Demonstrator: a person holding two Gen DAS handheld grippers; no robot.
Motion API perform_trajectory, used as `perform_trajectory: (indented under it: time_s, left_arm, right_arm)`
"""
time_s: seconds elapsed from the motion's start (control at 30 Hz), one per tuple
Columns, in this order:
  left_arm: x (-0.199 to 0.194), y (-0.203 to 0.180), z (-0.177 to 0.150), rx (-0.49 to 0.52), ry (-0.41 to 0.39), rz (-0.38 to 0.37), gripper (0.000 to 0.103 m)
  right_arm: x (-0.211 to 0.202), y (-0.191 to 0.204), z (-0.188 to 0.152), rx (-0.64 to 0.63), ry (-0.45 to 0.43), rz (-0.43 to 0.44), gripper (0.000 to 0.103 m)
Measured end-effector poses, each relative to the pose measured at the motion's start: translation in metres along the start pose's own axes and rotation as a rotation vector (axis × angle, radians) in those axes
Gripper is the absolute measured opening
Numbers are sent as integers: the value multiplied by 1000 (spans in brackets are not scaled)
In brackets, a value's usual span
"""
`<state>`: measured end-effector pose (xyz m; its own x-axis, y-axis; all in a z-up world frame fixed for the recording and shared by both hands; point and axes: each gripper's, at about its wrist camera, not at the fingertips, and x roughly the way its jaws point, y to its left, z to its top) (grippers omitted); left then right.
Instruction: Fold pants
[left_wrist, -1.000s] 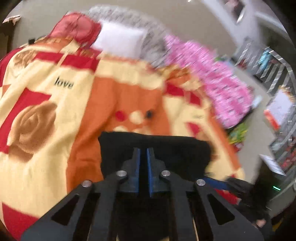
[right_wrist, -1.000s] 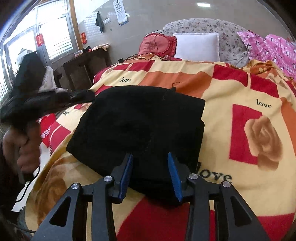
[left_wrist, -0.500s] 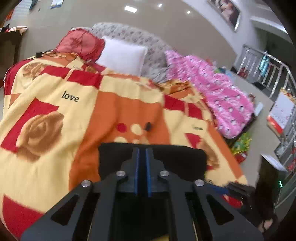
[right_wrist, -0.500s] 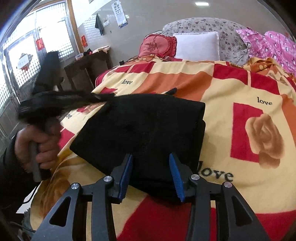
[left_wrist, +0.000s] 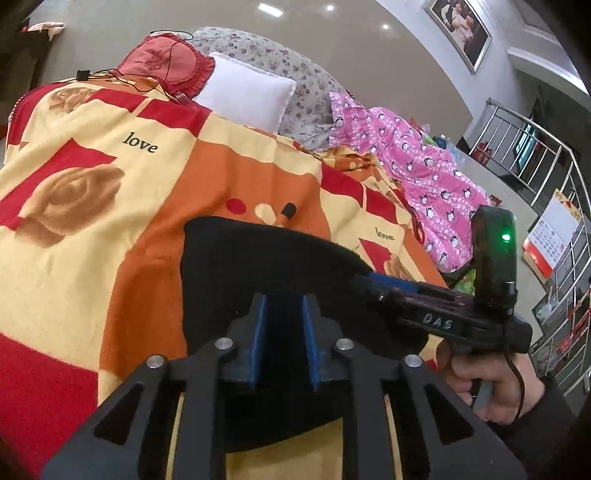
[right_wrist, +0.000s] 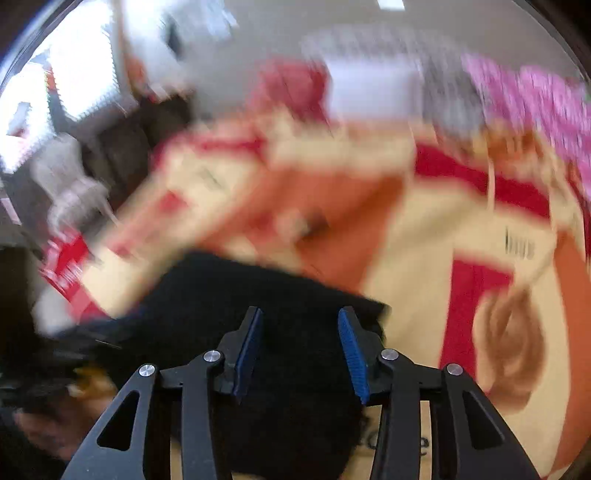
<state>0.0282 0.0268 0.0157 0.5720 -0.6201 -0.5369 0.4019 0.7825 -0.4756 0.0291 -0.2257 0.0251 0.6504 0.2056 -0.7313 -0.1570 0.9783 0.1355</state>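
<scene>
The black pants (left_wrist: 266, 266) lie folded into a compact block on the red, orange and cream blanket (left_wrist: 110, 184). My left gripper (left_wrist: 283, 306) hovers over their near edge with its jaws a small way apart and nothing between them. The right gripper's body (left_wrist: 443, 317), held in a hand, shows at the pants' right side in the left wrist view. In the blurred right wrist view my right gripper (right_wrist: 300, 325) is open over the pants (right_wrist: 258, 295), holding nothing.
A white pillow (left_wrist: 247, 92), a red cushion (left_wrist: 166, 62) with a black cable and a floral cushion (left_wrist: 280, 62) lie at the head of the bed. Pink patterned clothing (left_wrist: 417, 162) lies along the right edge. A metal railing (left_wrist: 546, 166) stands at far right.
My left gripper's jaws have parted from shut to slightly open. My right gripper has swung quickly, blurring its view, and now sits lower and closer over the pants. The pants stay folded.
</scene>
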Motion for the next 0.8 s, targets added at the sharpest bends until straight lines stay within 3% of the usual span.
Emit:
perform_trajectory:
  time_s: [0.13, 0.23, 0.3, 0.37, 0.43, 0.67, 0.8]
  left_arm:
    - [-10, 7, 4, -45, -34, -33, 19]
    - [-25, 28, 13, -154, -85, -62, 43]
    - [-20, 44, 18, -233, -53, -96, 45]
    - [-3, 55, 21, -300, 22, -161, 45]
    - [6, 57, 24, -303, 46, -169, 45]
    - [14, 62, 29, -334, 69, -235, 53]
    - [8, 66, 29, -354, 59, -329, 60]
  right_arm:
    - [-9, -9, -1, 72, -9, 54, 45]
    - [-31, -28, -10, 182, -39, 128, 50]
    - [-38, -45, -22, 270, -35, 228, 60]
    - [-29, -54, -34, 322, 32, 298, 61]
    - [-16, -54, -43, 309, 97, 291, 61]
    - [-5, -69, -50, 337, 35, 430, 61]
    - [-5, -66, -53, 314, 1, 446, 59]
